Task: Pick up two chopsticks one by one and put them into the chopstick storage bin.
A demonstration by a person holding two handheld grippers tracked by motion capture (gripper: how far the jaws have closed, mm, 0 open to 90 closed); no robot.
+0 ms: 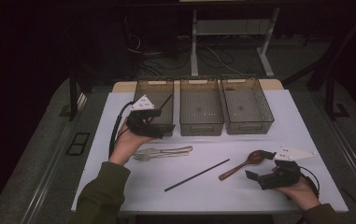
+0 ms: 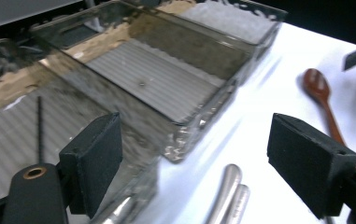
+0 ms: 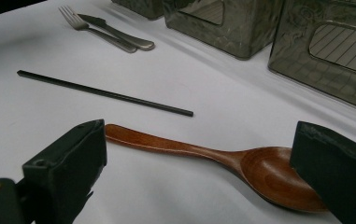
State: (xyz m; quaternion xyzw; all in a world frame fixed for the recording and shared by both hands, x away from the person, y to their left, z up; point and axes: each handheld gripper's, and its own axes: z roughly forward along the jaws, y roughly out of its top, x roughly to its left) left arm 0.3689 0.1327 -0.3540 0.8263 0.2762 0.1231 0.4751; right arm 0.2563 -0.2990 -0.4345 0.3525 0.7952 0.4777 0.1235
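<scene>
My left gripper (image 1: 158, 123) hovers open at the front wall of the left clear bin (image 1: 144, 88), with nothing between its jaws. Inside that bin a black chopstick (image 2: 39, 125) leans. A second black chopstick (image 1: 197, 175) lies on the white table (image 1: 288, 126). Just left of it, a metal fork (image 3: 88, 28) and knife (image 3: 119, 33) lie side by side. The wooden spoon (image 3: 259, 169) rests on the table between the wide-open jaws of my right gripper (image 3: 199, 179), not gripped; the same gripper (image 1: 259, 166) is near the front right.
Two more clear bins, the middle bin (image 1: 201, 123) and the right bin (image 1: 264, 109), stand in a row at the back of the table, with nothing in them. Beyond the table are desk legs (image 1: 194, 42) and cables on a dark floor.
</scene>
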